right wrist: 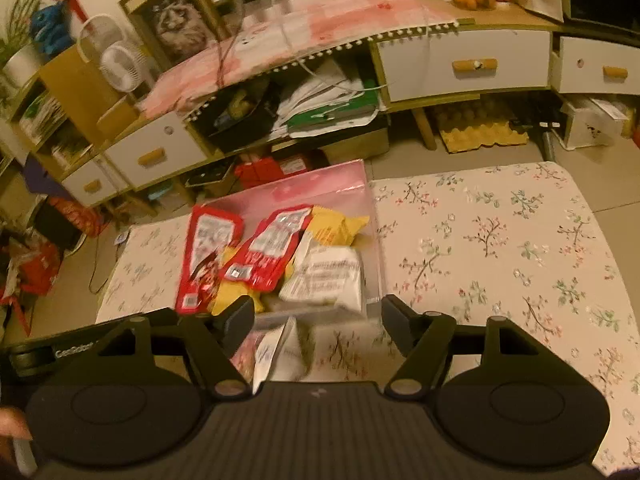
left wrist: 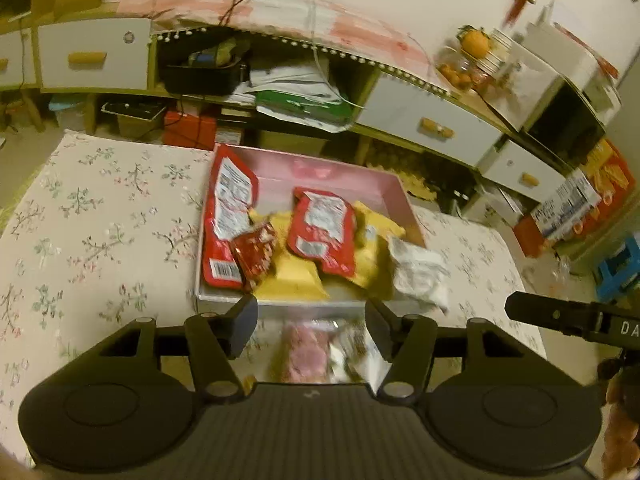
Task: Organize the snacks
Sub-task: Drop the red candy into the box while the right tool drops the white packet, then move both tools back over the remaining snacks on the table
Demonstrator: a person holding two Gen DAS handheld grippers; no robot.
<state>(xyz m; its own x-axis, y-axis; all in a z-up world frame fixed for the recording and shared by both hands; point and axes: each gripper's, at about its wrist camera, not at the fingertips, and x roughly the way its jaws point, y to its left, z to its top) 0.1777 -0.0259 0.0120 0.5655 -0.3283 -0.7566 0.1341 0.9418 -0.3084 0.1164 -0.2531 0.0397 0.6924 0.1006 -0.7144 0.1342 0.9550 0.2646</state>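
Pink box (left wrist: 320,170), one, open-topped, on the floral tablecloth (left wrist: 92,232) at the table's far edge.

Contents, counted from the left wrist view:
- Red packets, large: two. One (left wrist: 228,216) stands along the box's left wall; one (left wrist: 324,230) lies in the middle on the yellow bags.
- Red packet, small (left wrist: 256,256): one, between the two large ones.
- Yellow bags (left wrist: 292,276): at least two, overlapping; exact number cannot be told.
- White packet (left wrist: 418,272): one, draped over the box's near right corner.

Outside the box: one pink-and-clear packet (left wrist: 304,352), blurred, on the cloth just before the box's near wall.

Left gripper (left wrist: 311,316): jaws spread wide, nothing between them; the pink-and-clear packet lies below the gap.

Right gripper (right wrist: 318,318): jaws spread wide, holding nothing.

Right wrist view only: framed animal picture (right wrist: 176,28), one; small white fans (right wrist: 116,60), two; yellow egg tray (right wrist: 480,132) on the floor, one. Here the white packet (right wrist: 326,276) lies flat, printed side up.

Left wrist view only: orange fruit (left wrist: 474,42) on the cabinet top; blue stool (left wrist: 620,264).
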